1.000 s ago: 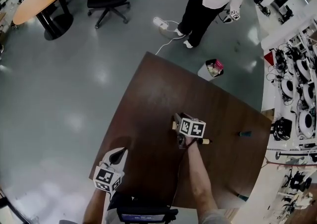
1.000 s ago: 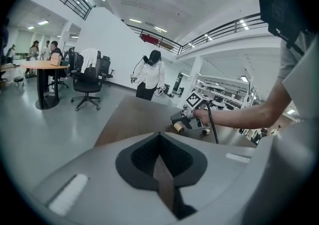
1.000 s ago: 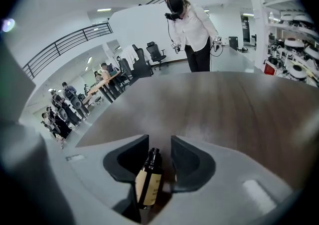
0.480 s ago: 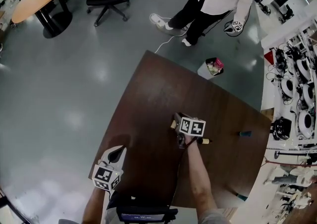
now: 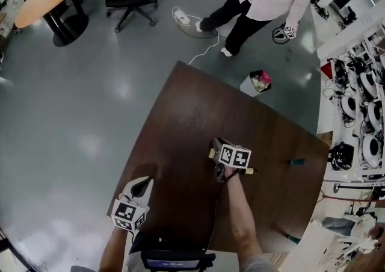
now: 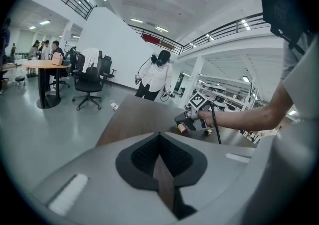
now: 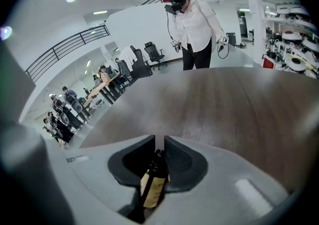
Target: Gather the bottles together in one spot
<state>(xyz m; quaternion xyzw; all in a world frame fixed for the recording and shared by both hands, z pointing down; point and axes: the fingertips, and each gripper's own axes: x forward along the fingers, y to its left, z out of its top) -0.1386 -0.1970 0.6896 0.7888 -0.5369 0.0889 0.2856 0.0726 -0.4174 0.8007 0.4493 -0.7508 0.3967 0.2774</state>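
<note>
Right tongs [image 7: 158, 139] closing on a dark labelled bottle [image 7: 152, 186]; left tongs [image 6: 159, 137] pinched fully together.

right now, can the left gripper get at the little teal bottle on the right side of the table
Probably not from there. The left gripper sits at the near left corner of the table, and the teal bottle lies far across it, beyond the right gripper, whose jaws are closing round a dark bottle.

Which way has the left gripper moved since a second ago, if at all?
No. In the head view, the left gripper sits at the same spot over the table's near-left corner, with no visible shift.
</note>
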